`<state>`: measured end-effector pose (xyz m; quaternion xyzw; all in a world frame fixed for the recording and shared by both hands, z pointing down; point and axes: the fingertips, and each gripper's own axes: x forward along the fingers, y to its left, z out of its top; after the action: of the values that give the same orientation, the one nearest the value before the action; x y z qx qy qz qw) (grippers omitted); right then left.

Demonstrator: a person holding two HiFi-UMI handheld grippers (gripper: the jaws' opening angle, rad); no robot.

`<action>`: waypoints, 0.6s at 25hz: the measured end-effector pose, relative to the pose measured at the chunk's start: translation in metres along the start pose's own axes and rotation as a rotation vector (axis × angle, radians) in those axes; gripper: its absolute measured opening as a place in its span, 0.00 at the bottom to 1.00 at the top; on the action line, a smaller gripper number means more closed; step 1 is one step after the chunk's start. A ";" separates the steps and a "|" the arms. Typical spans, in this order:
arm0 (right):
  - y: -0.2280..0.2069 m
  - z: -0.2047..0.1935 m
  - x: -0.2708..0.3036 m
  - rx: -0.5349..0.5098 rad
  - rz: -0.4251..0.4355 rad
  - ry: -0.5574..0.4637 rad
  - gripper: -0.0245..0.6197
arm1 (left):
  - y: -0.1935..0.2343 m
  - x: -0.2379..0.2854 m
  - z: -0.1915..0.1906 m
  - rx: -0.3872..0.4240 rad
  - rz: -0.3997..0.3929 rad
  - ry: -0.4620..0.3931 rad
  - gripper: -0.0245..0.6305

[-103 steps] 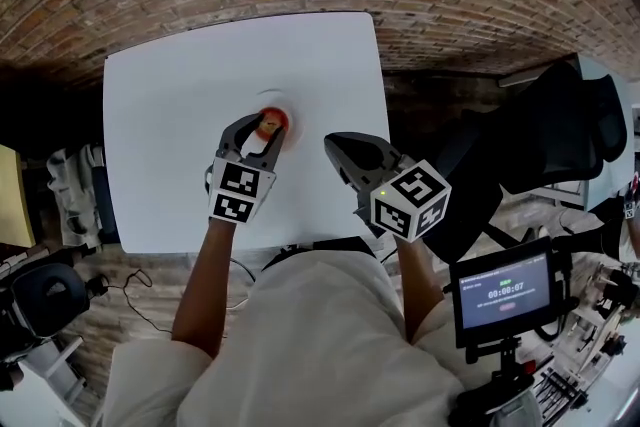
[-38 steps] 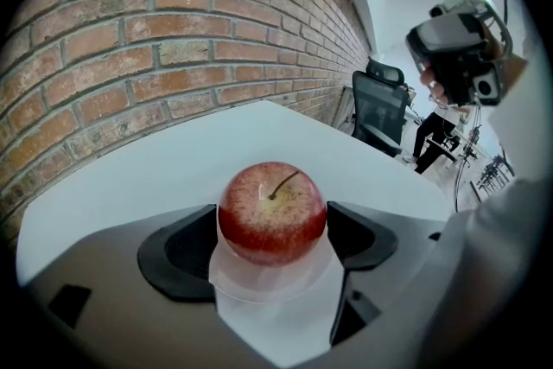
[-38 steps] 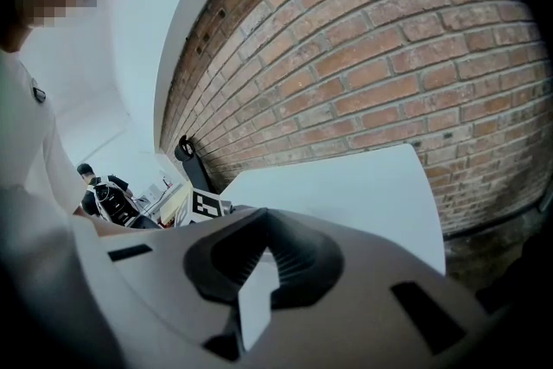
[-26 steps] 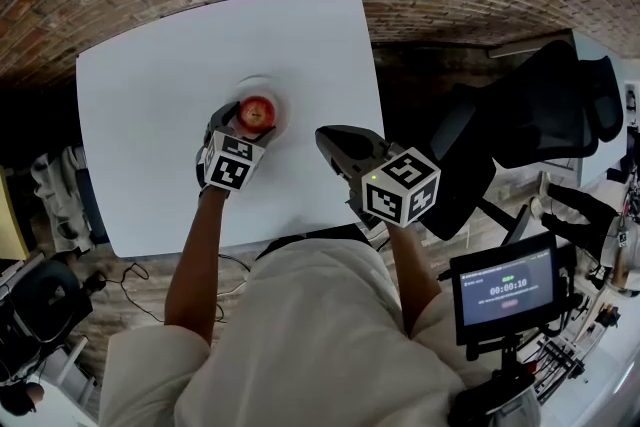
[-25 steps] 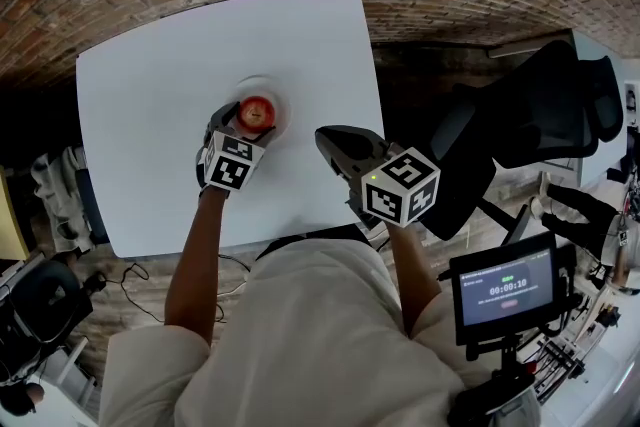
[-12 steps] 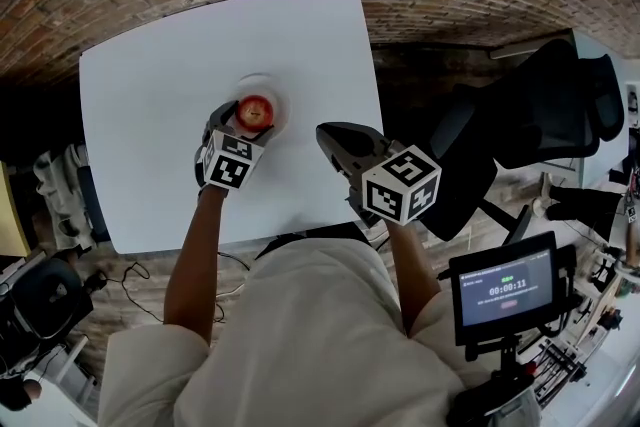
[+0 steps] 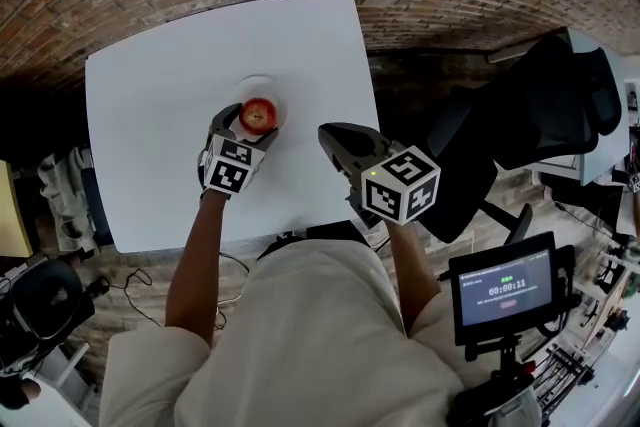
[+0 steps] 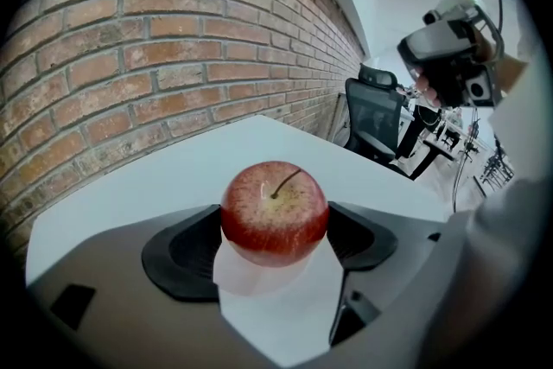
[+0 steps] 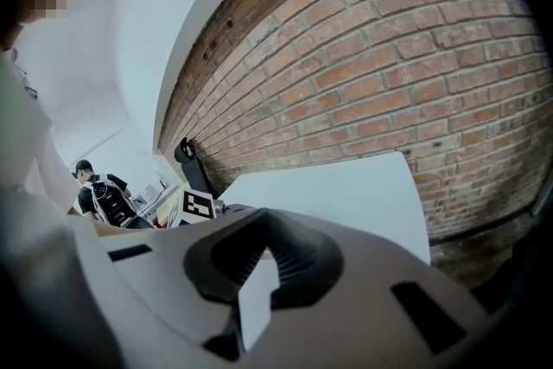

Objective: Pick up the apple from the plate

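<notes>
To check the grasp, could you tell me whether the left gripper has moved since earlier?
Yes: the left gripper has advanced toward the plate, its fingers now clamping the apple.

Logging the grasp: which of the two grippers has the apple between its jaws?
The left gripper: its jaws grip the apple. The right gripper is shut, empty.

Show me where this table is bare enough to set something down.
Bare: the table left of the plate, and its far right corner beyond the right claw. Crowded: the middle, where the left claw holds the apple at the plate.
</notes>
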<state>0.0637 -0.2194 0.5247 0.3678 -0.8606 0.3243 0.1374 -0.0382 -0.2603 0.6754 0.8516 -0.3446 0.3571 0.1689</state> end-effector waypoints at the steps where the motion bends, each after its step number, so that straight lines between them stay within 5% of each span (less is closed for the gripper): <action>1: 0.000 0.000 -0.002 0.000 -0.001 -0.003 0.04 | -0.001 -0.001 0.002 0.001 0.002 -0.004 0.63; 15: 0.016 0.008 -0.017 -0.027 -0.037 -0.043 0.04 | -0.006 -0.049 0.026 -0.009 0.047 -0.109 0.63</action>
<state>0.0636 -0.2072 0.5029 0.3884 -0.8608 0.3020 0.1299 -0.0462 -0.2474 0.6219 0.8606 -0.3748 0.3125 0.1455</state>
